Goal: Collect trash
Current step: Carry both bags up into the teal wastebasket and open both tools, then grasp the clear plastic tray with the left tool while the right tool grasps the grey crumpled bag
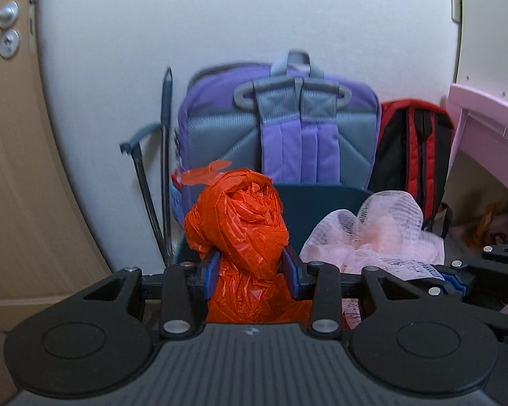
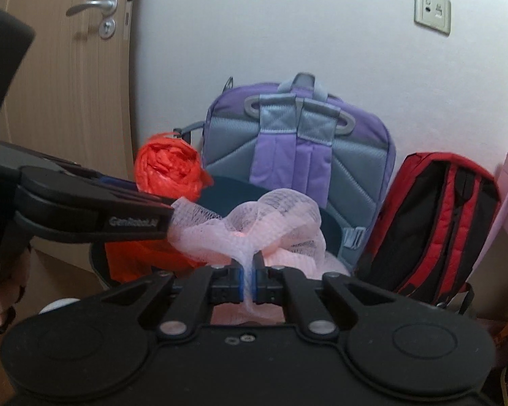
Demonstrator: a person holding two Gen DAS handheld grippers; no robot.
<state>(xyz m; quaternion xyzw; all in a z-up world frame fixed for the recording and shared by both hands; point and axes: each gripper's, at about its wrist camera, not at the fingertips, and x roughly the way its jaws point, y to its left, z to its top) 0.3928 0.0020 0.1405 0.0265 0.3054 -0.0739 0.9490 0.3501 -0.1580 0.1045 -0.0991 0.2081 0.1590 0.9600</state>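
My left gripper (image 1: 250,267) is shut on the twisted neck of an orange plastic trash bag (image 1: 240,209), whose knotted top bulges above the blue pads. The bag also shows in the right wrist view (image 2: 167,167), with the left gripper (image 2: 94,216) reaching in from the left. My right gripper (image 2: 249,279) is shut on the gathered neck of a pale pink mesh bag (image 2: 271,223); the mesh bag also shows in the left wrist view (image 1: 379,230). Both bags rise out of a dark blue bin (image 1: 318,199), whose rim shows behind them (image 2: 230,189).
A purple and grey backpack (image 1: 288,125) leans on the white wall behind the bin, with a red and black backpack (image 1: 413,149) to its right. A grey folded stick (image 1: 166,155) stands at the left. A wooden door (image 2: 67,67) is at the left, a pink table (image 1: 484,118) at the right.
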